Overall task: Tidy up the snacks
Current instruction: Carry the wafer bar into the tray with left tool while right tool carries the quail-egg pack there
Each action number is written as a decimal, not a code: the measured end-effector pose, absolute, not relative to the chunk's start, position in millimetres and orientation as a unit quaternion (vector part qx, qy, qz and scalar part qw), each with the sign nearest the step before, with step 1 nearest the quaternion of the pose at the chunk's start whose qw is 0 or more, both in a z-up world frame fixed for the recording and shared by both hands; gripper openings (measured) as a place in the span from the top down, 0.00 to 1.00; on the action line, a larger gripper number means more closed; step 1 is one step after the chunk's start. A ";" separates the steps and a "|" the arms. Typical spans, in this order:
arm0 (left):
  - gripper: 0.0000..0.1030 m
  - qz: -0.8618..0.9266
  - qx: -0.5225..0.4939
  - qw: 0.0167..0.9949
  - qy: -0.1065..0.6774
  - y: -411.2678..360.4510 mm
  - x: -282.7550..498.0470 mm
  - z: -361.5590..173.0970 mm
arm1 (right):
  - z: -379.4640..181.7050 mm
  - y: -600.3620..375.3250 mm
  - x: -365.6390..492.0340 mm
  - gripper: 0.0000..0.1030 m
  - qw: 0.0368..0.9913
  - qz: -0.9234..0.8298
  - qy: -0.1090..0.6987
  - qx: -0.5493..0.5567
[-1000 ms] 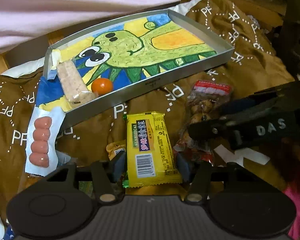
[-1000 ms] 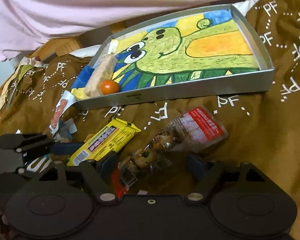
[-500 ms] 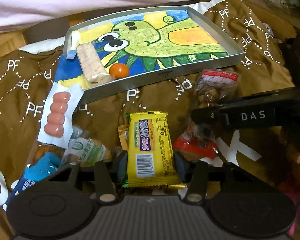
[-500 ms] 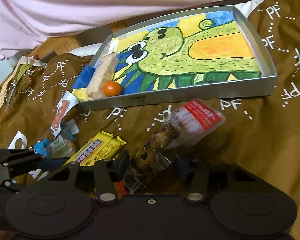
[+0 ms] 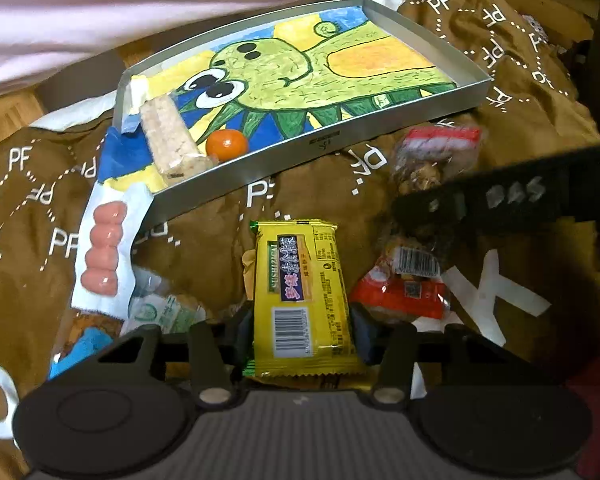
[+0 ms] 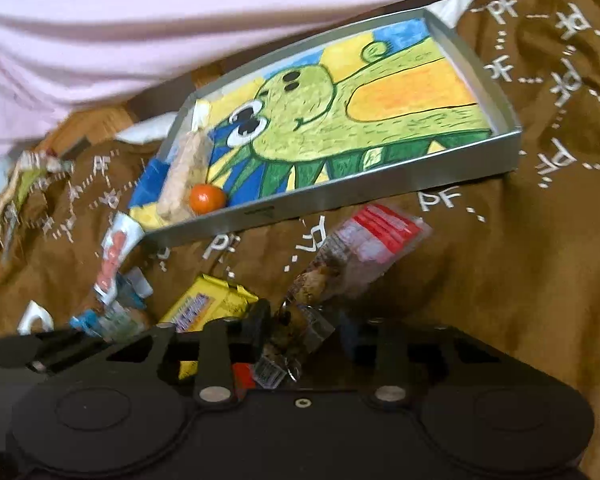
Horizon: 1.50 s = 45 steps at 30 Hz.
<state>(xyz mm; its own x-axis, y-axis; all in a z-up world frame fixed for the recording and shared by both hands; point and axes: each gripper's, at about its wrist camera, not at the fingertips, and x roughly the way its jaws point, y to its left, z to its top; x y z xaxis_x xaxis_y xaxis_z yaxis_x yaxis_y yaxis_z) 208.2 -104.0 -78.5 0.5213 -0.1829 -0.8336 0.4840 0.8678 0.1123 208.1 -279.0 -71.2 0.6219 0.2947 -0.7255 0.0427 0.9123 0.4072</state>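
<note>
A yellow snack packet [image 5: 304,292] lies lengthwise between the fingers of my left gripper [image 5: 300,332], which is shut on it. A clear bag of brown bites with a red label [image 6: 364,248] sticks out of my right gripper [image 6: 304,328], shut on its near end. In the left wrist view one black finger [image 5: 500,204] of the right gripper crosses that bag [image 5: 424,160]. Beyond both lies a metal tray [image 5: 328,142] lined with a green cartoon drawing. At its left end it holds a pale wrapped bar [image 5: 168,136] and a small orange ball [image 5: 227,144].
Everything rests on a rumpled brown cloth [image 5: 32,216] printed with white letters. Left of the yellow packet lie a white pack of pink sausages [image 5: 104,248], a green-and-white packet [image 5: 160,308] and a blue one [image 5: 80,344]. Pink fabric [image 5: 100,20] hangs behind the tray.
My right gripper's fingers have drawn together onto the clear bag, which now tilts up off the cloth. The yellow packet has stayed fixed between my left fingers while that gripper shifted.
</note>
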 end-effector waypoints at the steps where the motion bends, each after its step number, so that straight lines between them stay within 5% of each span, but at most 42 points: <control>1: 0.49 -0.191 0.163 0.857 0.451 -103.3 206.6 -77.2 | -66.7 -280.1 204.9 0.80 0.881 0.069 0.423 0.199; 25: 0.49 -0.154 0.078 0.900 0.400 -91.0 169.4 -46.0 | -42.0 -287.4 185.2 0.96 0.917 0.085 0.345 0.182; 45: 0.49 -0.127 -0.005 0.936 0.329 -67.2 215.7 -11.9 | -16.2 -286.4 192.8 0.97 0.949 0.120 0.249 0.151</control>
<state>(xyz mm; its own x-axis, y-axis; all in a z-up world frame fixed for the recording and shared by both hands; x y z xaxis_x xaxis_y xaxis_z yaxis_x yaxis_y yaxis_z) 215.7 -67.2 -11.9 0.7511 -0.2416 -0.6144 0.2344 0.9676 -0.0939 192.8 -286.4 -16.2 0.8470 0.3037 -0.4363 -0.1530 0.9253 0.3471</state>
